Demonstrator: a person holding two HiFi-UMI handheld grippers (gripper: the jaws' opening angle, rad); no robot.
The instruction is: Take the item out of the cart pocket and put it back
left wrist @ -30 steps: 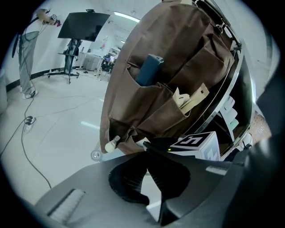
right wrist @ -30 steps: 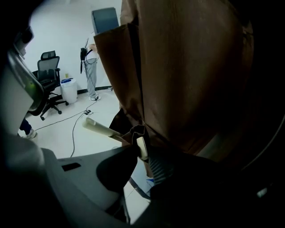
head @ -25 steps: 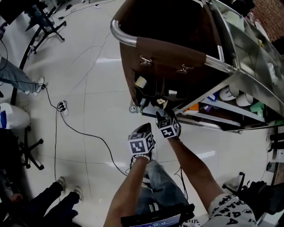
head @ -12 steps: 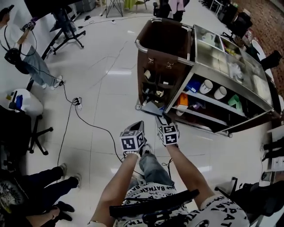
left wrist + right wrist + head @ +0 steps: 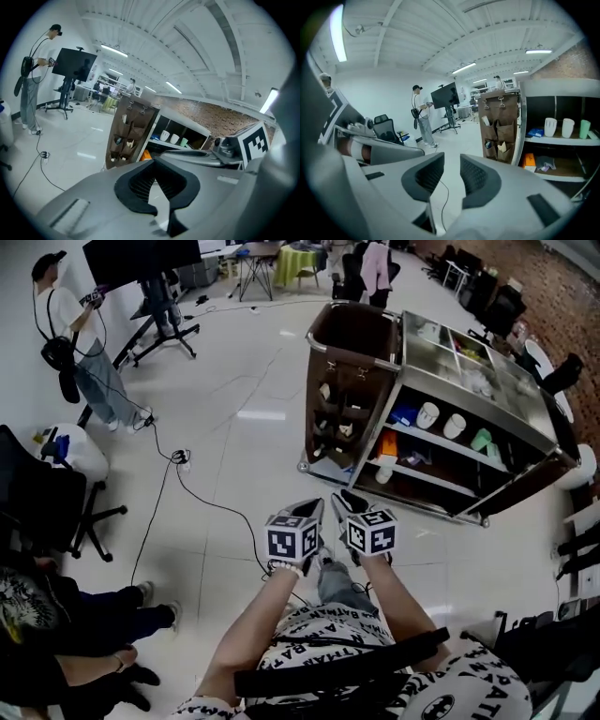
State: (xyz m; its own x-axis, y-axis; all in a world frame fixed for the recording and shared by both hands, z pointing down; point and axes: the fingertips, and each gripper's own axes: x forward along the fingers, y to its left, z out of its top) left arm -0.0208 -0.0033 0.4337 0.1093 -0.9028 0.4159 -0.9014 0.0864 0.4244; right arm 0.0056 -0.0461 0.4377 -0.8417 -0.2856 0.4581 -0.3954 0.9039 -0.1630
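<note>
The brown pocket organiser (image 5: 336, 413) hangs on the left end of the metal cart (image 5: 487, 395), with small white items poking out of its pockets. It also shows in the left gripper view (image 5: 131, 133) and the right gripper view (image 5: 498, 129). Both grippers hang over the floor, well short of the cart. My left gripper (image 5: 314, 510) has its pad tips together in its own view (image 5: 154, 164), and nothing is in it. My right gripper (image 5: 349, 500) has a narrow gap between its pads (image 5: 452, 161); its jaws are closing with nothing between them.
Cups (image 5: 441, 418) and small goods sit on the cart's shelves. A black cable (image 5: 216, 512) runs over the floor to a power strip (image 5: 181, 457). An office chair (image 5: 56, 512) and seated legs are at the left. A person (image 5: 80, 343) stands by a screen stand.
Both grippers have drawn back from the cart pockets, where the right one was a second ago. The cart now lies much farther off, and more of the room shows.
</note>
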